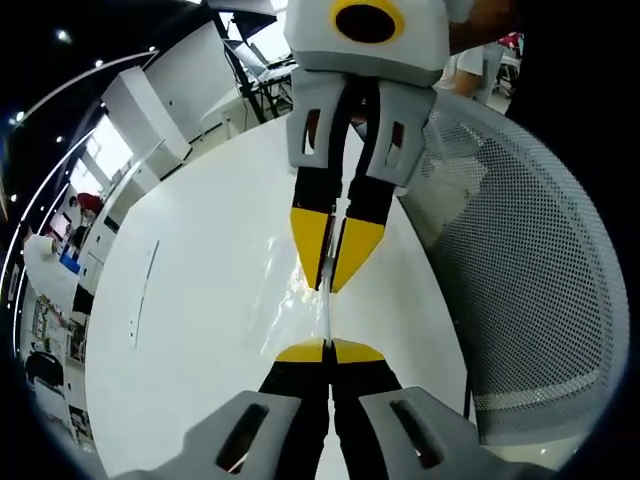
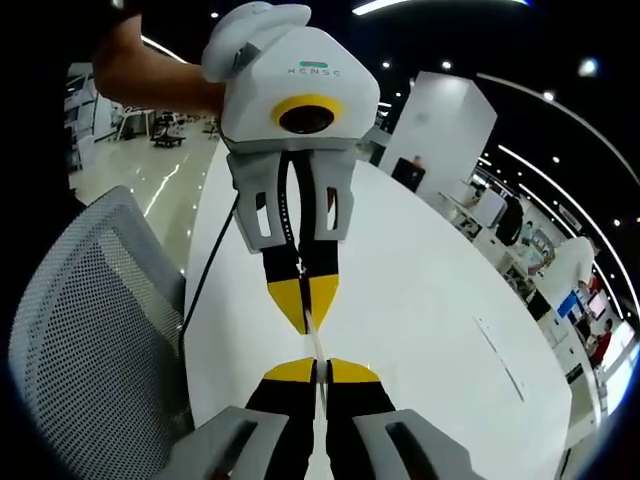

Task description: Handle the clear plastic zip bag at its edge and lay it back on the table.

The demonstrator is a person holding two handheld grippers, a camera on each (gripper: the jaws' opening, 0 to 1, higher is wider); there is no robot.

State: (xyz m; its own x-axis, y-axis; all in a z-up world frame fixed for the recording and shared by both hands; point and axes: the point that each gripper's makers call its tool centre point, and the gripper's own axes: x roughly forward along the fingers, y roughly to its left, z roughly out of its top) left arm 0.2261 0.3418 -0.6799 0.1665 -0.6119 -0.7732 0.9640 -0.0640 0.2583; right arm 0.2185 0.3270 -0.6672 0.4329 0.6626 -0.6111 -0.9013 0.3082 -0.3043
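Note:
The clear plastic zip bag [image 1: 290, 292] hangs above the white table [image 1: 190, 300], its thin edge [image 1: 328, 318] stretched between the two grippers. In the left gripper view my left gripper [image 1: 328, 350] is shut on that edge from below. My right gripper [image 1: 330, 282] comes down from the top, its yellow tips pinched on the same edge. In the right gripper view the right gripper [image 2: 320, 370] is shut on the bag edge [image 2: 316, 343], and the left gripper [image 2: 308, 310] faces it, clamped just beyond. Most of the bag is hard to make out against the table [image 2: 430, 300].
A grey mesh chair [image 1: 530, 280] stands close against the table's side, seen also as the mesh chair [image 2: 90, 330]. A black cable [image 2: 205, 270] runs along the table edge. A person's arm [image 2: 150, 75] holds the left gripper. Desks and people fill the far room.

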